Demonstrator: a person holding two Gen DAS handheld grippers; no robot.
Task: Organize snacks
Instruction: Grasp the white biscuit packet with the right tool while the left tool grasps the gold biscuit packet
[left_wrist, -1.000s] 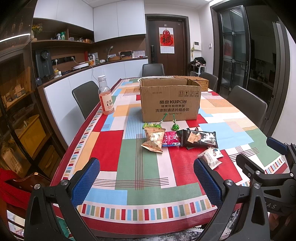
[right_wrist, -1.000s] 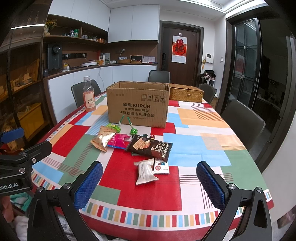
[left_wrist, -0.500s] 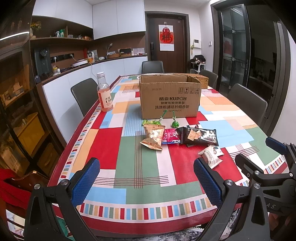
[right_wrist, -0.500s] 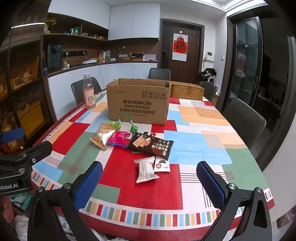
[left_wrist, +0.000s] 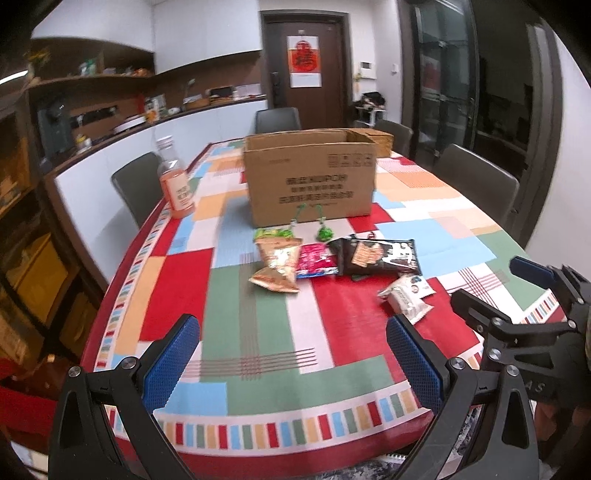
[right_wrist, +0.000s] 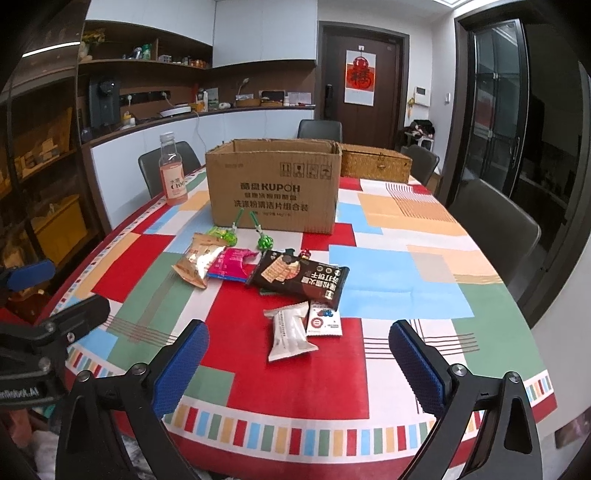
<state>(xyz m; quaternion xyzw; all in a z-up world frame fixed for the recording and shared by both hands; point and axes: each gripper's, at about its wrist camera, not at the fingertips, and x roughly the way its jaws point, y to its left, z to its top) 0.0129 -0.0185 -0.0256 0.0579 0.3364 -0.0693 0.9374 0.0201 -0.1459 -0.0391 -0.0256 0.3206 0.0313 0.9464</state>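
Observation:
Snack packets lie in a loose row on the table before an open cardboard box (right_wrist: 273, 186) (left_wrist: 310, 177): a tan packet (right_wrist: 195, 260) (left_wrist: 277, 260), a pink packet (right_wrist: 231, 264) (left_wrist: 316, 258), a long black packet (right_wrist: 299, 278) (left_wrist: 376, 254), a white packet (right_wrist: 290, 332) (left_wrist: 404, 299), a small white-and-red packet (right_wrist: 324, 319), and two green lollipops (right_wrist: 264, 240) (left_wrist: 325, 232). My left gripper (left_wrist: 291, 360) is open and empty above the near table edge. My right gripper (right_wrist: 297, 365) is open and empty, just short of the white packet.
A pink drink bottle (right_wrist: 173, 173) (left_wrist: 176, 182) stands at the left table edge. A wicker basket (right_wrist: 375, 164) sits behind the box. Grey chairs (right_wrist: 491, 225) surround the table with its colourful cloth (right_wrist: 399, 266). The right gripper also shows in the left wrist view (left_wrist: 532, 317).
Both grippers have moved slightly forward toward the snacks. Both stay open and empty. Nothing on the table has moved.

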